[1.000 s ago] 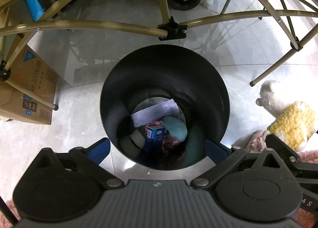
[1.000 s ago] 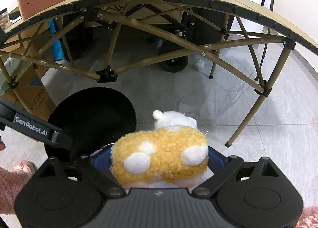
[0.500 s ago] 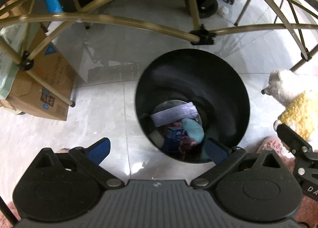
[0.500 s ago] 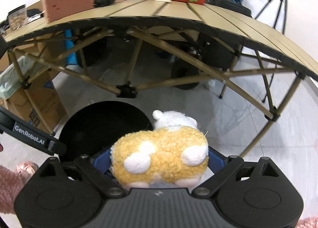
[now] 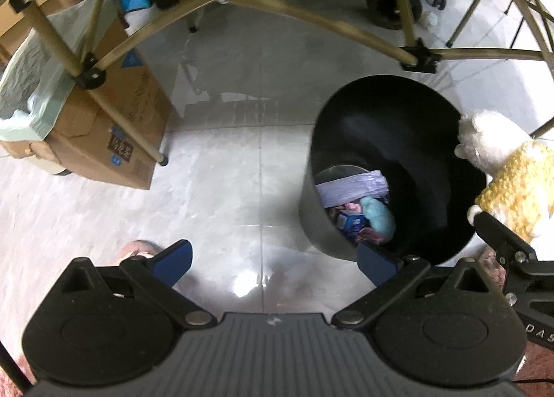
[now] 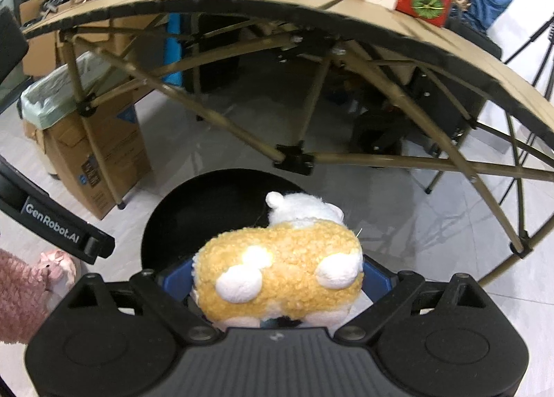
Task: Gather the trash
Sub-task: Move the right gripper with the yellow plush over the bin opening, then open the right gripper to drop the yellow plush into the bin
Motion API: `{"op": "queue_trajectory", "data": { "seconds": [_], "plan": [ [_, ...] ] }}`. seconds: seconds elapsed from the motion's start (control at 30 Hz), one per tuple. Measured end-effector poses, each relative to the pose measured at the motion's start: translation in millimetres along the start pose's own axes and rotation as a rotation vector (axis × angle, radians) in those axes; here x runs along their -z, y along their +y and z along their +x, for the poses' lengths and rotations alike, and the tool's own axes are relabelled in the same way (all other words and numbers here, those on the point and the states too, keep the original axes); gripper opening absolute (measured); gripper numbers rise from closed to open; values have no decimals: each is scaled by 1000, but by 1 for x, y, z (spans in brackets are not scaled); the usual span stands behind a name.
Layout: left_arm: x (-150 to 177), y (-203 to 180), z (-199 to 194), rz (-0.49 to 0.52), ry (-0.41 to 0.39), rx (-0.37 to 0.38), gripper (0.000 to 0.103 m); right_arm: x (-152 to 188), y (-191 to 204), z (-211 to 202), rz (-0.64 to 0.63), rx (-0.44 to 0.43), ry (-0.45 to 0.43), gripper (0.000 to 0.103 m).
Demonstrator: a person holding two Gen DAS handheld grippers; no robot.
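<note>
Plainly "GenRobot.AI" along the left gripper (image 6: 59, 224).

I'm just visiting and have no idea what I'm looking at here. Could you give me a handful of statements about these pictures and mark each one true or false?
1. The right gripper holds a yellow and white plush toy between its fingers. True.
2. The black bin is empty. False: a purple-white packet, a blue carton and a light blue item lie at its bottom.
3. The left gripper carries a piece of trash. False: its fingers are spread with nothing between them.
4. The plush toy hangs near the bin's rim. True.
5. A cardboard box stands on the floor under the folding table. True.
</note>
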State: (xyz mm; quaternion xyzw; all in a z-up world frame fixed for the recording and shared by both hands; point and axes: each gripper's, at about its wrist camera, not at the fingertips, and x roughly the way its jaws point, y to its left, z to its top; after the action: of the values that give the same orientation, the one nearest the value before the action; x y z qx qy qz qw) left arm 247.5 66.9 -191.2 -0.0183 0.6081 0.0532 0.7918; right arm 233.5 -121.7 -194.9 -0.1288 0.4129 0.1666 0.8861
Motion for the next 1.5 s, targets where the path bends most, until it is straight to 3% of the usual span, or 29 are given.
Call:
{"op": "queue_trajectory", "data": {
  "seconds": [0.23,0.53,0.93,1.2,1.5],
  "plan": [
    [3,20,13,-43,35,-39,103,-17,13,23,-15,-48,38,96],
    [2,23,18,-52,49,-34,103,-35,17,51,2,-63,82,96],
    [1,23,23,-62,63,-36,103,-34,19,74,33,-79,137,103],
    [1,21,28,-55,75,-43,103,-25,4,81,99,-72,192,103],
    [3,14,34,-34,91,-52,103,-21,-1,78,104,-60,197,103]
  ]
}}
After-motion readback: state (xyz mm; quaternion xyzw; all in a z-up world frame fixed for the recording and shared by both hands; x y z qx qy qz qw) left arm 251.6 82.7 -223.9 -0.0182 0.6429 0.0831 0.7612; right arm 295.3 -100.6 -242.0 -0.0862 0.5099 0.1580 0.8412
